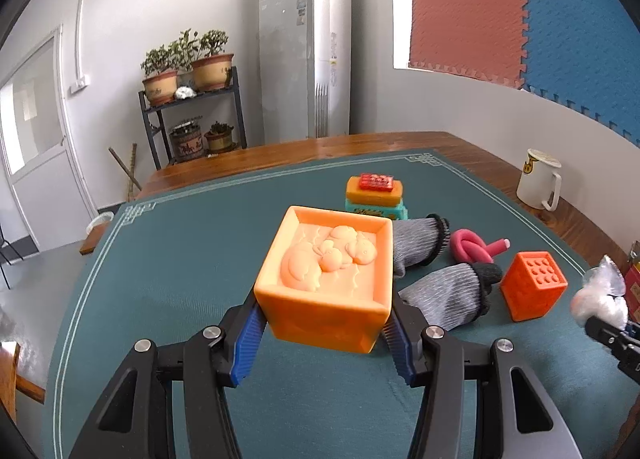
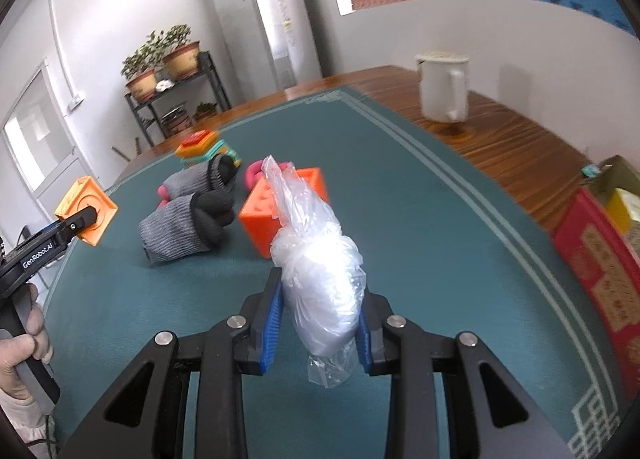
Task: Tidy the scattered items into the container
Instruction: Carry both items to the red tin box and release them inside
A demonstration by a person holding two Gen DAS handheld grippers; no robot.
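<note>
My left gripper [image 1: 324,323] is shut on a light orange embossed cube [image 1: 326,279] and holds it above the green mat; it also shows in the right wrist view [image 2: 86,209]. My right gripper [image 2: 320,323] is shut on a wad of clear plastic bag [image 2: 320,279], held above the mat; it shows at the right edge of the left wrist view [image 1: 600,299]. On the mat lie two grey-black gloves [image 1: 448,295] [image 2: 184,227], a darker orange studded cube [image 1: 534,285] [image 2: 264,219], a pink knotted tube [image 1: 474,247] and a stack of toy blocks [image 1: 376,195] [image 2: 202,149]. A red box [image 2: 600,271] stands at the right.
A white mug [image 1: 538,179] [image 2: 444,87] stands on the wooden table edge beyond the mat. A plant shelf [image 1: 192,115] and a tall white air conditioner [image 1: 304,43] stand behind the table. A yellow item [image 2: 622,207] lies inside the box.
</note>
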